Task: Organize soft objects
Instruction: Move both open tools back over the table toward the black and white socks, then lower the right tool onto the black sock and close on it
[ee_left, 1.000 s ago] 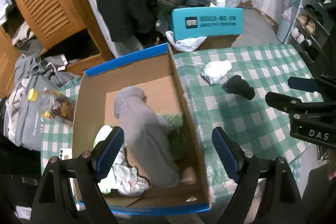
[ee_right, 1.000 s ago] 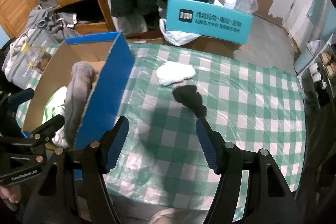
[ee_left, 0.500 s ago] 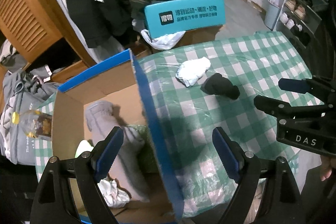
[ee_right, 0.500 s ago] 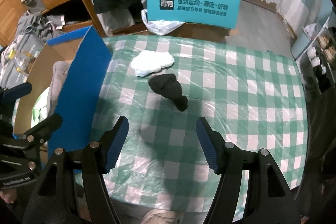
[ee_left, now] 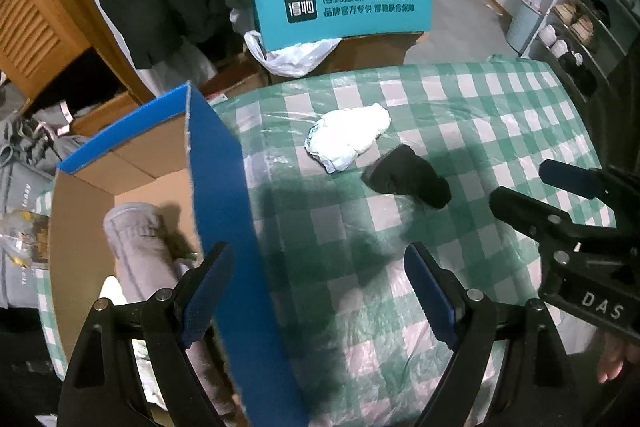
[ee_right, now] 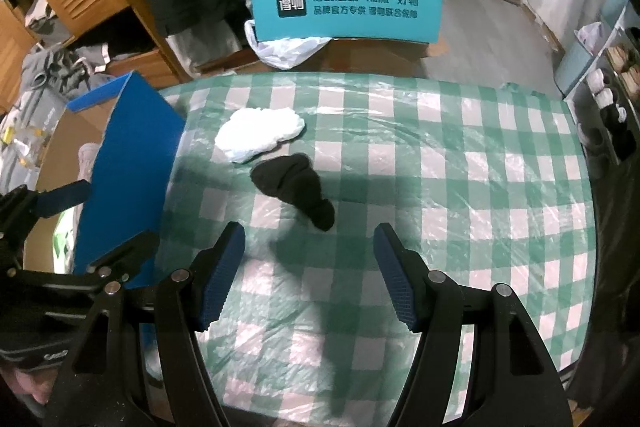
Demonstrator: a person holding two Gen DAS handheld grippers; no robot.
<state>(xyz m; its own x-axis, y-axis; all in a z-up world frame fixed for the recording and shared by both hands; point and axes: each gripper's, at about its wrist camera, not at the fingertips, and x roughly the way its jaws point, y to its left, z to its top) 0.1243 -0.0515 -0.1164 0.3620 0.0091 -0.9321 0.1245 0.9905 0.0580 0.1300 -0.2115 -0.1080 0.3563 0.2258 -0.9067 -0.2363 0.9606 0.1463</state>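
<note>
The right claw [ee_right: 310, 275] hangs over the table [ee_right: 460, 187] with its jaws well apart and nothing between them, angled steeply down at the checked cloth. Just ahead of its fingertips lies the black sock [ee_right: 294, 189], rumpled and flat on the plastic-covered cloth; the claw's opening looks about right to straddle the sock's narrow end, which suggests this is its next pick. Touching or nearly touching the sock on the far side is the white cloth bundle [ee_right: 260, 135], also loose on the table.

The left claw [ee_left: 320, 291] is spread wide and empty too. It sits astride the blue wall of the cardboard box [ee_left: 224, 227], one finger over the box's inside and the other over the table, so it grips nothing. From its view the white cloth bundle [ee_left: 348, 139] and the black sock [ee_left: 406, 177] lie ahead and to the right, with the right claw [ee_left: 520, 187] coming in from the edge.

Inside the box a grey rolled garment [ee_left: 140, 251] rests on the floor against the wall, with pale fabric beside it; this seems to be where soft things are gathered. The box stands at the table's left end, near the two loose pieces, so each carry is short.

Two pieces appear left to collect.
</note>
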